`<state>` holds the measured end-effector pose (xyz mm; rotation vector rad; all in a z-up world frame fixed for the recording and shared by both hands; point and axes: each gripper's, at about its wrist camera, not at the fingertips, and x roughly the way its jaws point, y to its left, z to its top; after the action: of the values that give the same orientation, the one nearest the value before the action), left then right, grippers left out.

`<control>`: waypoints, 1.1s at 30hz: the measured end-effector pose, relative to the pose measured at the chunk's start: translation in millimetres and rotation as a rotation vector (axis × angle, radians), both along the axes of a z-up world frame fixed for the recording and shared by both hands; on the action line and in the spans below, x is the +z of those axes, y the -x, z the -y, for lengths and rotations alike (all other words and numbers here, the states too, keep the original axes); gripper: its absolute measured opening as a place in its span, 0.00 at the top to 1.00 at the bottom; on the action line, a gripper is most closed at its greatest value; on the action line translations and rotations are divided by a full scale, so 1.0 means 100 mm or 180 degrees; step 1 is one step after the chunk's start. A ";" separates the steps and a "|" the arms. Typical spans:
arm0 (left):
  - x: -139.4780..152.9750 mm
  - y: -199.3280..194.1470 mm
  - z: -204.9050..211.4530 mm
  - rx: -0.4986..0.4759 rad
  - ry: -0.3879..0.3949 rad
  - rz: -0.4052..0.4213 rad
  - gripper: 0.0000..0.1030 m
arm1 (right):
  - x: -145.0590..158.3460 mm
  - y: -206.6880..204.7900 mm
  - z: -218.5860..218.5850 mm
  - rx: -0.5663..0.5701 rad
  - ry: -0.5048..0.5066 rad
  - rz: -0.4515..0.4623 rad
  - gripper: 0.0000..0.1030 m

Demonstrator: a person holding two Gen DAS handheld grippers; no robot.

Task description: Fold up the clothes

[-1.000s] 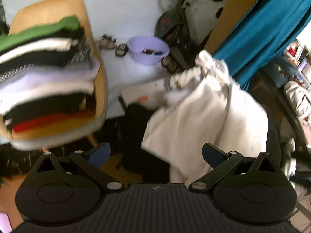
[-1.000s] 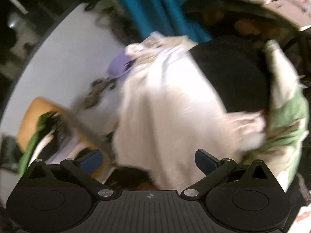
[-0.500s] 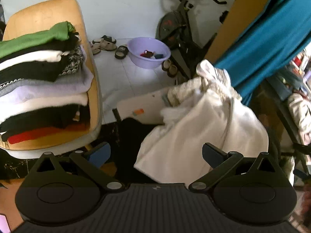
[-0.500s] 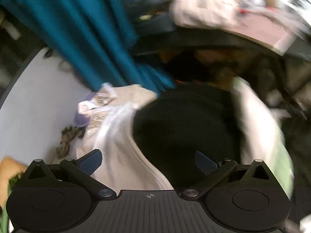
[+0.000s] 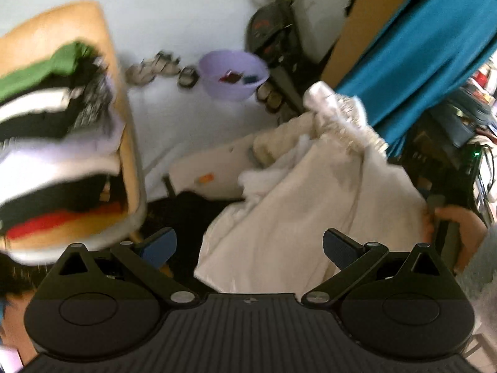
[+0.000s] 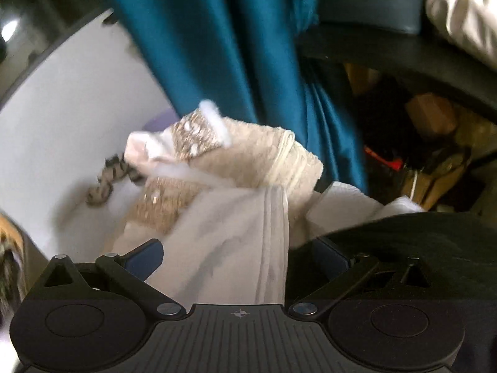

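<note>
Left gripper at lower centre, jaws wide apart, nothing between them; white garment just beyond, centre right of frame. Person's hand at garment's right edge. Stack of folded clothes on chair, left side, blurred. Purple basin on floor, upper centre. Right gripper spread open, white garment lying between fingers, not pinched; teal curtain behind
</note>
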<state>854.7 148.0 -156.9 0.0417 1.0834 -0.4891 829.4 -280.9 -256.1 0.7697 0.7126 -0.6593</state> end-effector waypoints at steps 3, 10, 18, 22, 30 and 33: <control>-0.07 0.03 -0.08 0.0154 -0.0034 -0.0052 0.00 | -0.06 -0.13 0.00 0.0108 -0.0032 -0.0138 0.01; -0.12 0.01 0.05 0.0109 0.0046 -0.0056 0.00 | 0.08 -0.25 -0.48 0.0478 -0.0116 0.0140 0.81; 0.14 -0.28 0.40 0.0038 0.0287 0.0119 0.00 | 0.69 1.17 -0.53 -0.0193 -0.0647 0.1272 0.96; 0.12 -0.28 0.71 -0.0258 0.0333 0.0093 0.00 | 0.86 1.91 -0.68 -0.0630 -0.0542 0.1181 0.96; -0.33 -0.18 1.45 -0.1043 0.0312 -0.0233 0.00 | 1.06 3.26 -1.04 -0.1493 -0.0375 0.0885 0.96; -0.67 -0.23 1.77 -0.1280 0.0265 -0.0310 0.00 | 0.82 3.21 -1.21 -0.1664 -0.0398 0.0591 0.96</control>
<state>877.5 -28.9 -224.0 0.1660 1.1528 -0.9050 508.0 -159.9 -173.9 1.1336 0.3818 -1.0048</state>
